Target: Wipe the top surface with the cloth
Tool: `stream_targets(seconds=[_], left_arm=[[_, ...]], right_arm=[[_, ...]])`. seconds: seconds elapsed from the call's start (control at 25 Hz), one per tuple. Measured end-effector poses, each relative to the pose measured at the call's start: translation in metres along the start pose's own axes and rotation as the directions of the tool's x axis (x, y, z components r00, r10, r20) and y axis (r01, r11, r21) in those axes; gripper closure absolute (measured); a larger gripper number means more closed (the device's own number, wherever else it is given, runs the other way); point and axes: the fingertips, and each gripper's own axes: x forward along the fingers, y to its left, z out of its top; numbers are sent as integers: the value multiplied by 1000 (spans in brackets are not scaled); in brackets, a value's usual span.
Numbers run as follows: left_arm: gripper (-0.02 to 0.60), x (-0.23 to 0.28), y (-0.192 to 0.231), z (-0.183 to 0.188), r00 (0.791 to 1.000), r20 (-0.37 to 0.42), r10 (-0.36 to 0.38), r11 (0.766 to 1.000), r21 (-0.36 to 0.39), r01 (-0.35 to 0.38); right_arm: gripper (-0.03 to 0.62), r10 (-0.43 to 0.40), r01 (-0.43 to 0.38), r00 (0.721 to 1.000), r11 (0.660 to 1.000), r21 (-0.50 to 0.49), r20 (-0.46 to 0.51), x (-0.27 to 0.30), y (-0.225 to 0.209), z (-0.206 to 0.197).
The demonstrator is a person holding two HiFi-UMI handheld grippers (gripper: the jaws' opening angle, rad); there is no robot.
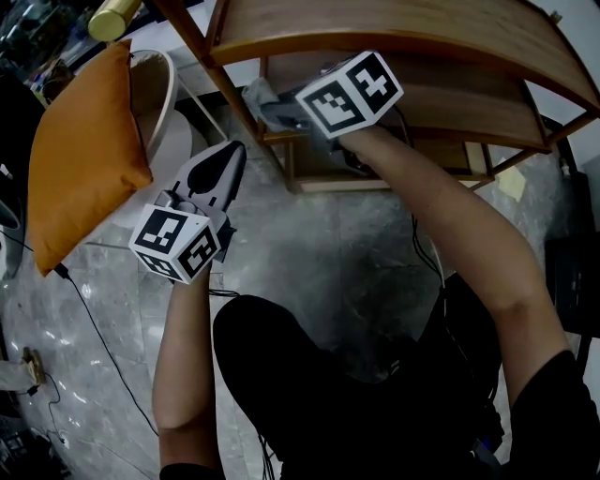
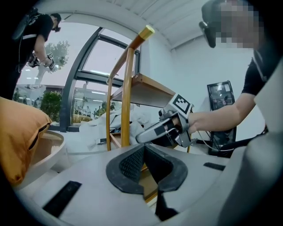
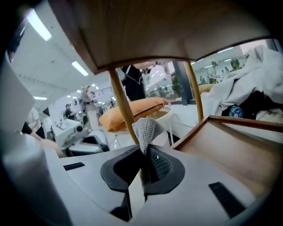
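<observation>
A wooden shelf table stands ahead; its curved top surface [image 1: 403, 26] runs along the upper edge of the head view. My right gripper [image 1: 270, 111] reaches in under that top, above the lower shelf [image 3: 234, 152]. It is shut on a grey knitted cloth [image 3: 145, 131], whose bunched end [image 1: 255, 96] sticks out past the jaws. The underside of the top [image 3: 154, 31] fills the upper right gripper view. My left gripper [image 1: 232, 155] hangs lower left of the table, shut with nothing in it [image 2: 143, 149]. From there I see the right gripper [image 2: 152, 132] beside a wooden post [image 2: 127, 92].
An orange cushion [image 1: 82, 159] rests on a white round chair [image 1: 159, 89] left of the table. White fabric [image 3: 247, 84] is piled beyond the shelf. Black cables [image 1: 94, 328] trail over the grey marble floor [image 1: 328, 244]. A person [image 2: 37, 35] stands in the background.
</observation>
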Motion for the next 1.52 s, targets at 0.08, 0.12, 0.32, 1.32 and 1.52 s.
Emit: stream_targets(seconds=[0.08,0.12,0.32,1.32,1.52], left_arm=[[571,-4,-1,-1,1000,-2,3,1000,-1,-3],[571,-5,-1,-2,1000,-5,3,1000,1,-3],[571,-9,0,-1,1000,2,7,1000,0,-7],[570,42,-51,-4,995,-25,-101,994,49,102],[570,58,-72,-2,991,-31,-131,989,63,133]], right_arm=[[560,18,-19,999,998,54,27,-1,7,6],[560,27,-29,999,997,74,20,0,11,4],[560,7,-7,1000,994,110,4,4,11,0],[560,-300,167,931,857,-488,-207,-47,-22,-64],[560,-353,200,905,845,-496,-238,-86,-46,-78]])
